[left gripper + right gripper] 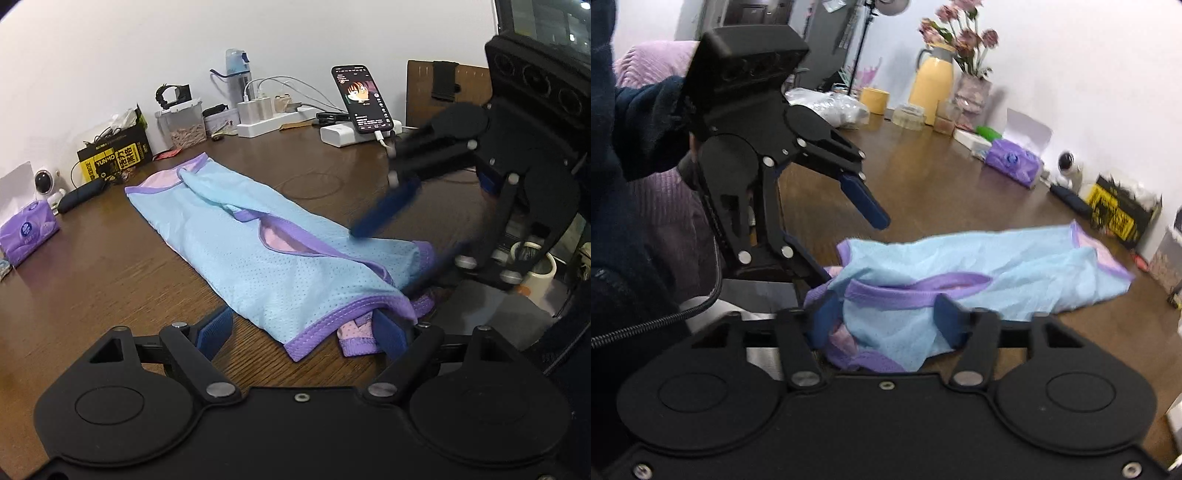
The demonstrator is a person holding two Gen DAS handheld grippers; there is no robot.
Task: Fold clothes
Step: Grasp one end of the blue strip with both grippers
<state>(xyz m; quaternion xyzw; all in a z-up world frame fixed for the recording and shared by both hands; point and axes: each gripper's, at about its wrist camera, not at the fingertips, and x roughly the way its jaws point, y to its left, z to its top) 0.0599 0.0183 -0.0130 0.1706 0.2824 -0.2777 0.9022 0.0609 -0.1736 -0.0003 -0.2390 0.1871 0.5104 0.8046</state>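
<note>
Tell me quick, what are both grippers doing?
Left gripper: open, shirt corner between its fingers.
Right gripper: closed on the bunched shirt.

Dark wood tabletop (110,273) carries everything. Light-blue mesh garment (258,251) with purple trim lies across middle, near end bunched at near edge. Along far edge by wall: purple tissue pack (27,230), small white camera (46,182), black-and-yellow box (114,157), clear container (184,127), white power strip (273,122), phone (362,99) propped upright, charging.
</note>
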